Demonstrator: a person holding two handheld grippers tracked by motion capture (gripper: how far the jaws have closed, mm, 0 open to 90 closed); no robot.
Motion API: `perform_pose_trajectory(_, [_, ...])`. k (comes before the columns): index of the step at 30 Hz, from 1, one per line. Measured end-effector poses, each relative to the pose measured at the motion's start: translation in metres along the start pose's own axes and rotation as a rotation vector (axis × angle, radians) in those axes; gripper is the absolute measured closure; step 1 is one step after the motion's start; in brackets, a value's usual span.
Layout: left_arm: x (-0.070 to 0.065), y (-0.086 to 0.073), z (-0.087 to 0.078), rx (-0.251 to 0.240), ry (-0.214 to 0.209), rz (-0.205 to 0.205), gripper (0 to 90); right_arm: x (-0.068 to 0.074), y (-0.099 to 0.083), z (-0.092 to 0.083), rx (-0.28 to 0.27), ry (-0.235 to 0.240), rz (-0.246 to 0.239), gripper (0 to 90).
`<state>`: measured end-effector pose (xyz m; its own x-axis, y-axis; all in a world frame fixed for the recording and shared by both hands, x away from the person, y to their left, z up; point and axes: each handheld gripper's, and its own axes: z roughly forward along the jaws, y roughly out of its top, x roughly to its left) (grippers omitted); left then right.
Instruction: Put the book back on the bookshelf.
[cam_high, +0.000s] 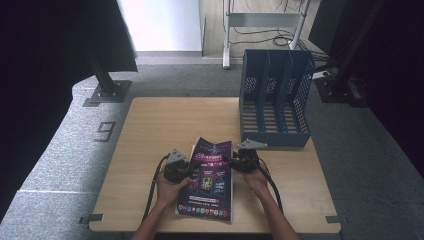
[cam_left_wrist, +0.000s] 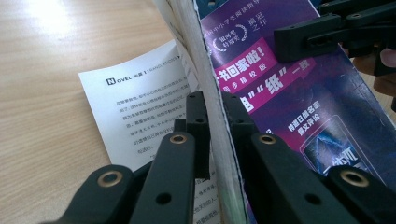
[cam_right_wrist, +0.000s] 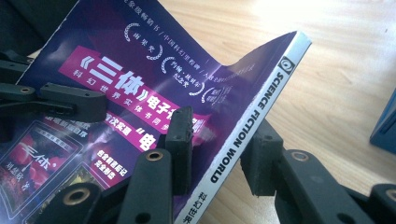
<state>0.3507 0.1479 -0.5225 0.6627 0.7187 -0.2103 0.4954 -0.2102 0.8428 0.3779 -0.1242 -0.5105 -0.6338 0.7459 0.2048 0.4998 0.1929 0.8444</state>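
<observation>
A magazine (cam_high: 207, 180) with a purple cover lies at the table's front middle, its white spine (cam_right_wrist: 261, 98) reading "SCIENCE FICTION WORLD". My left gripper (cam_high: 192, 167) is shut on its left page edge; in the left gripper view (cam_left_wrist: 215, 116) the jaws clamp the page block (cam_left_wrist: 210, 93) from both sides. My right gripper (cam_high: 230, 161) is shut on the spine side, which is lifted off the wood with the cover (cam_right_wrist: 140, 46) bent upward. One jaw of the right gripper (cam_right_wrist: 219, 140) sits on the cover, the other under the spine. A printed white sheet (cam_left_wrist: 135, 102) lies beneath the magazine.
A blue slotted file rack (cam_high: 275, 100) stands at the back right of the wooden table (cam_high: 165, 125). Bare wood lies to the left and behind the magazine. Black stand bases rest on the grey carpet beyond the table corners.
</observation>
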Motion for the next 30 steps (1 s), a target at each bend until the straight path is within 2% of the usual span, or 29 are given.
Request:
perform_pose_trajectory(8, [-0.002,0.004,-0.007,-0.032,-0.005,0.006,83.5,0.003,0.003,-0.006,-0.040,0.000,-0.027,66.1])
perform_pose_trajectory(19, [-0.009,0.014,-0.022,-0.095,-0.006,0.030,84.2,0.013,0.012,-0.022,-0.126,0.000,-0.080,67.1])
perform_pose_trajectory(30, [-0.012,0.019,-0.029,-0.116,-0.013,0.041,84.4,0.019,0.016,-0.030,-0.160,-0.006,-0.100,67.7])
